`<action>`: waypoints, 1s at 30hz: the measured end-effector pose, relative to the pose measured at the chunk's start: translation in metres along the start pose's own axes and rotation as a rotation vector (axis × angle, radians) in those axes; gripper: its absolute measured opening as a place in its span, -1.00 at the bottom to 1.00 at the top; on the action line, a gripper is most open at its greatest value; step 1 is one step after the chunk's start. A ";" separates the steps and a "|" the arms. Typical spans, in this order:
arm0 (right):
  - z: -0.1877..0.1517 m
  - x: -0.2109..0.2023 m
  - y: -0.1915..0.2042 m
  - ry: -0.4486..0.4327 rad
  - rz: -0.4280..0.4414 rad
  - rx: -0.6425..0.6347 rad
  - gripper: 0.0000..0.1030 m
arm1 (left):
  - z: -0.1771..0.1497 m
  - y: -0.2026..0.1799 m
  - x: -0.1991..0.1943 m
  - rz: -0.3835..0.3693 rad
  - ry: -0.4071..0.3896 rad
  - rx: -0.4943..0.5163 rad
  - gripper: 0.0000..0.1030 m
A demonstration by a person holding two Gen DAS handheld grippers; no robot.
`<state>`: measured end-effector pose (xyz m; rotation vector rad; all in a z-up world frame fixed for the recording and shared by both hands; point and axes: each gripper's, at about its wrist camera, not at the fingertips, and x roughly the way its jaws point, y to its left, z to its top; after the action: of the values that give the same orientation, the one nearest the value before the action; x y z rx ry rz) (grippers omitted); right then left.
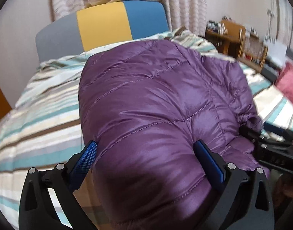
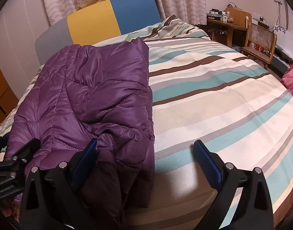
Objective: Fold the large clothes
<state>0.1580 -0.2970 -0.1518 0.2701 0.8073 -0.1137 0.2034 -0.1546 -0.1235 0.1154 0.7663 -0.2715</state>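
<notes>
Lying folded on the striped bedspread (image 2: 213, 88), the purple quilted jacket (image 2: 92, 95) stretched toward the grey, yellow and blue headboard (image 2: 112, 19). The right gripper (image 2: 145, 156) stood spread wide, its left pad against the jacket's crumpled edge, nothing clasped. The left gripper (image 1: 145, 153) straddled a puffed fold of jacket (image 1: 156, 105); whether it was squeezing, I could not tell.

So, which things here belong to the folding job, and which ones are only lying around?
Belong to the job:
- purple quilted jacket
- left gripper, jaws wide around the jacket's near end
- right gripper, open, the jacket's edge by its left finger

Just lying about:
- striped bedcover, only the work surface
- pink cloth
- wooden chair
- desk
</notes>
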 end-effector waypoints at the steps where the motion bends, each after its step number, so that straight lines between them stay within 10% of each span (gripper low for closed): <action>1: -0.001 -0.001 0.000 -0.002 0.002 0.001 0.89 | -0.001 0.005 -0.003 -0.019 -0.002 -0.029 0.94; 20: 0.006 -0.008 -0.006 0.029 0.049 0.013 0.95 | 0.002 0.067 -0.035 -0.130 -0.088 -0.331 0.94; 30: 0.027 -0.029 -0.031 0.064 0.227 0.178 0.96 | -0.002 0.070 -0.004 -0.304 0.066 -0.357 0.94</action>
<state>0.1508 -0.3344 -0.1186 0.5339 0.8257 0.0373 0.2192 -0.0867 -0.1217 -0.3338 0.8868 -0.4155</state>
